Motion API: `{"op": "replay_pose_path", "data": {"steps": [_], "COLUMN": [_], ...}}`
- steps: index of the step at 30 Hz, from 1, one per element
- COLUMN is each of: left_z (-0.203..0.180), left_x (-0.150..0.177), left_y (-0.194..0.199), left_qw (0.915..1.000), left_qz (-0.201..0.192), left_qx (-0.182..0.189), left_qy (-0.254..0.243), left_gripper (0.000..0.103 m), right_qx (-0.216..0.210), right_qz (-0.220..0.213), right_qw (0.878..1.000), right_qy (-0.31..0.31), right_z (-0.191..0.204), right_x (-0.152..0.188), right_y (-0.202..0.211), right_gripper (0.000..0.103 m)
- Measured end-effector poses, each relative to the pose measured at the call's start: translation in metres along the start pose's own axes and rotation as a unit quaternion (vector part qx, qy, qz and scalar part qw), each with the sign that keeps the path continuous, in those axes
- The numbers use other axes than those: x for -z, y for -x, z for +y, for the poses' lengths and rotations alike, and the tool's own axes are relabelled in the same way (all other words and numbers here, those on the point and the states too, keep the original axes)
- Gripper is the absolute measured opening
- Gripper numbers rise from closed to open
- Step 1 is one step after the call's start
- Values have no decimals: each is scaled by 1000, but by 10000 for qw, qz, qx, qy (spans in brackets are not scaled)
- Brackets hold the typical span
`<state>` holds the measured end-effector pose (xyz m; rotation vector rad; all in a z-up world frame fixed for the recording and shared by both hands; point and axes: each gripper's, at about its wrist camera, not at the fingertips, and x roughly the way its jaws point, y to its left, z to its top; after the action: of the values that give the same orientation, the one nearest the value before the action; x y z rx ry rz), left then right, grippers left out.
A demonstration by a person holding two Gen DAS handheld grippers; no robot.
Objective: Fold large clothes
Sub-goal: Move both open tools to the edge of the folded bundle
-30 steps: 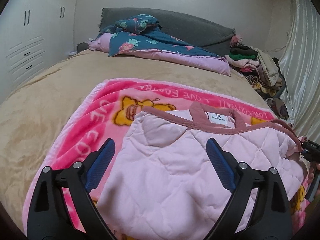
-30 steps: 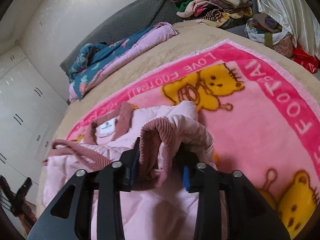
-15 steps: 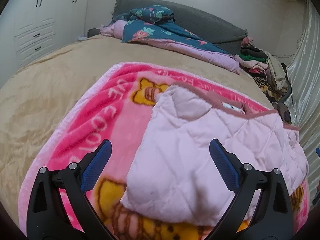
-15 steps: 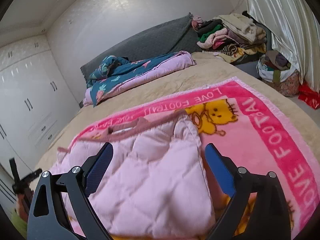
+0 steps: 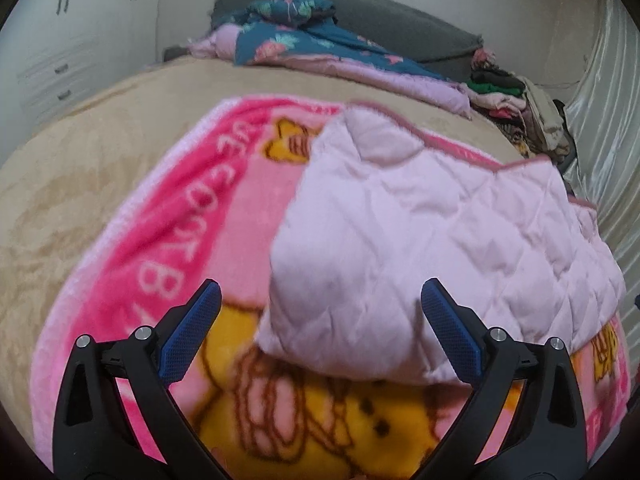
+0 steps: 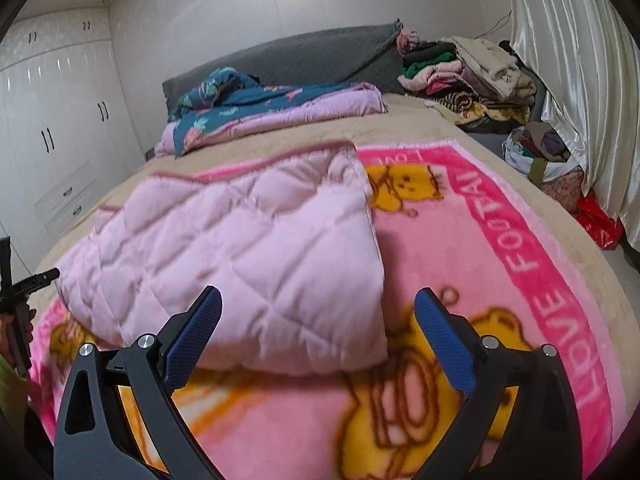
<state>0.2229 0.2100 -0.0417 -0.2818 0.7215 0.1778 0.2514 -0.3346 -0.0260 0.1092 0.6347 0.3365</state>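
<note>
Seeing pale pink quilted jacket folded on the hot-pink cartoon fleece blanket, tan bed cover under it. Left gripper jaws spread wide, nothing clamped. Right gripper jaws opening, nothing between the pads. Bag by the curtain is stuffed with clothes, contents unclear. Jacket's near hem is blurred.
</note>
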Motion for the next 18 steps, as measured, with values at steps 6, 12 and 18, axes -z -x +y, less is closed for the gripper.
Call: {"op": "replay_pose_path", "data": {"steps": [6,12,18], "left_z": [4,2,-4], "left_x": [9,13,10], "left_y": [-13,-21,-26], "left_qw": [9990,9981,9984], "left_qz": [186,236,176], "left_qx": [381,566,539], "left_qy": [131,77,-87], "left_gripper": [94,94,93], "right_qx": [-45,-11,0], "right_qz": [189,305,342], "right_qw": [9998,9993,9990], "right_qy": [66,216,283], "right_z": [-1,2,0], "right_x": [9,10,9], "right_y": [-17,-35,-53], "right_gripper": [96,96,96]}}
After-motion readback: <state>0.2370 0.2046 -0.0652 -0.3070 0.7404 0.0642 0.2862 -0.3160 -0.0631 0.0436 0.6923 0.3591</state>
